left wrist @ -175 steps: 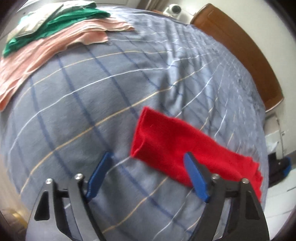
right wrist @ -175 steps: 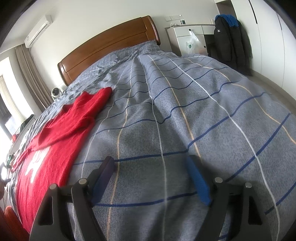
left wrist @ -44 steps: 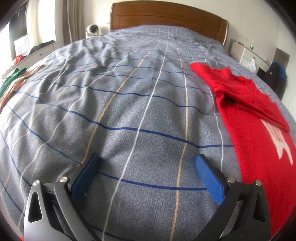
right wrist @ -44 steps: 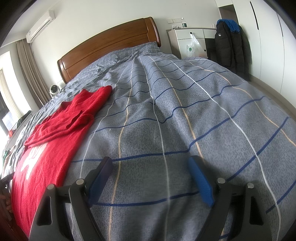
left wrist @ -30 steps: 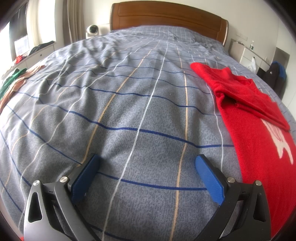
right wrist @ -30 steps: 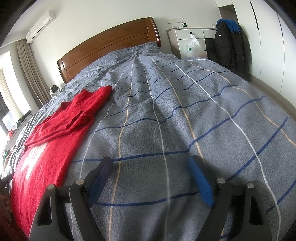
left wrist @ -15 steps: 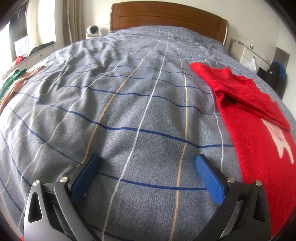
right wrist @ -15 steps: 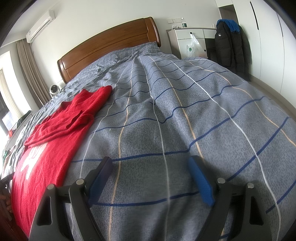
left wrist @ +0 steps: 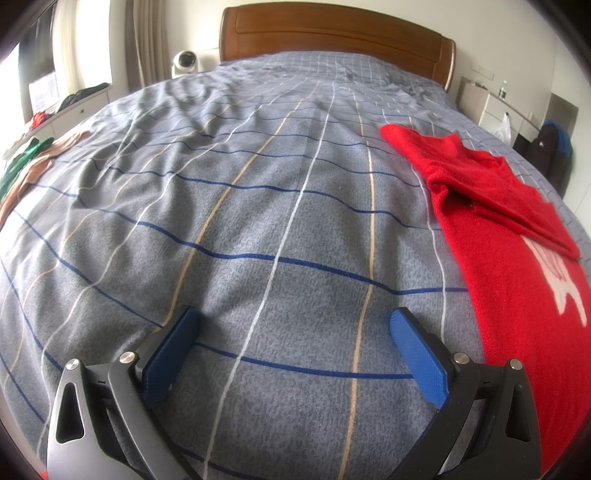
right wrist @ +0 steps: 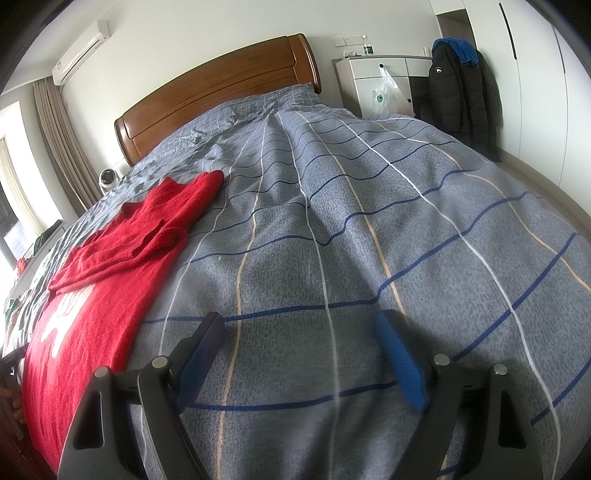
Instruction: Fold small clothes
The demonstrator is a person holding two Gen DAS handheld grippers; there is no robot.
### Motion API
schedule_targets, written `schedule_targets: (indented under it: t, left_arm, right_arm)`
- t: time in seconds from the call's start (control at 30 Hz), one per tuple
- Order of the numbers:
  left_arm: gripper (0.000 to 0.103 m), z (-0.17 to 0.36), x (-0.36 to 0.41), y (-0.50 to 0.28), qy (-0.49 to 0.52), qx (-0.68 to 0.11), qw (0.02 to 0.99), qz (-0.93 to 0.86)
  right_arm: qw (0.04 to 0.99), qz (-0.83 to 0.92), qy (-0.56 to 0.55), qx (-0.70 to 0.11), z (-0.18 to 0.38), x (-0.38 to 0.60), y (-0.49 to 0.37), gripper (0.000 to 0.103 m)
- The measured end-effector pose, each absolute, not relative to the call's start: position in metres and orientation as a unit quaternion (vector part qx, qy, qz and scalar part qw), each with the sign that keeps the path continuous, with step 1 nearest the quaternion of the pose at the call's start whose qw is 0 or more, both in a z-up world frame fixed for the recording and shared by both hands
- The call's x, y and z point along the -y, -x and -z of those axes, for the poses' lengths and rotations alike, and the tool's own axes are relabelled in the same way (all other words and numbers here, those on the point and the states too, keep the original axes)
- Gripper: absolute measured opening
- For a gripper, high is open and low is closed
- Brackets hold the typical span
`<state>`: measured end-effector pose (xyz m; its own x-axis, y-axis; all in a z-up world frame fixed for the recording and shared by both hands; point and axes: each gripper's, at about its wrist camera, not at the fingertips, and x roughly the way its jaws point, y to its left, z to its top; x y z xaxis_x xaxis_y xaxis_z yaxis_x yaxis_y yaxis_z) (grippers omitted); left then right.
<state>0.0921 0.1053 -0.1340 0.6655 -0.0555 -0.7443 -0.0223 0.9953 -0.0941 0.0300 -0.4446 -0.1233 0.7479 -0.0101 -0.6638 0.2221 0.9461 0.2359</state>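
Note:
A red sweater [left wrist: 509,236] with a white print lies flat on the grey checked bedspread [left wrist: 258,206], one sleeve folded across its chest. In the left wrist view it is to the right of my left gripper [left wrist: 291,325], which is open and empty over bare bedspread. In the right wrist view the red sweater [right wrist: 110,280] lies to the left of my right gripper [right wrist: 299,332], which is also open and empty above the bedspread [right wrist: 369,221]. Neither gripper touches the sweater.
Pink and green clothes [left wrist: 22,166] lie at the bed's far left edge. A wooden headboard [left wrist: 332,33] stands at the back. A white cabinet [right wrist: 380,81] and a hanging black jacket [right wrist: 461,85] stand to the right of the bed.
Over the last 1.5 seconds nothing has visibly moved. Since 5.8 seconds ago the left gripper has swung away from the sweater's sleeve to face the headboard.

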Motion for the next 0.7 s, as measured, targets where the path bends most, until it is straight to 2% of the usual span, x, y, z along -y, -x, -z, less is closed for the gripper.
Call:
schedule_targets:
  t: [0.6, 0.7]
  left_arm:
    - [0.103, 0.134, -0.105, -0.091, 0.044, -0.404, 0.914, 0.010]
    - [0.101, 0.121, -0.113, -0.085, 0.058, -0.407, 0.912, 0.005]
  right_arm:
    - [0.922, 0.063, -0.152, -0.349, 0.123, 0.444, -0.030, 0.083]
    - [0.921, 0.062, -0.148, -0.355, 0.122, 0.443, -0.032, 0.085]
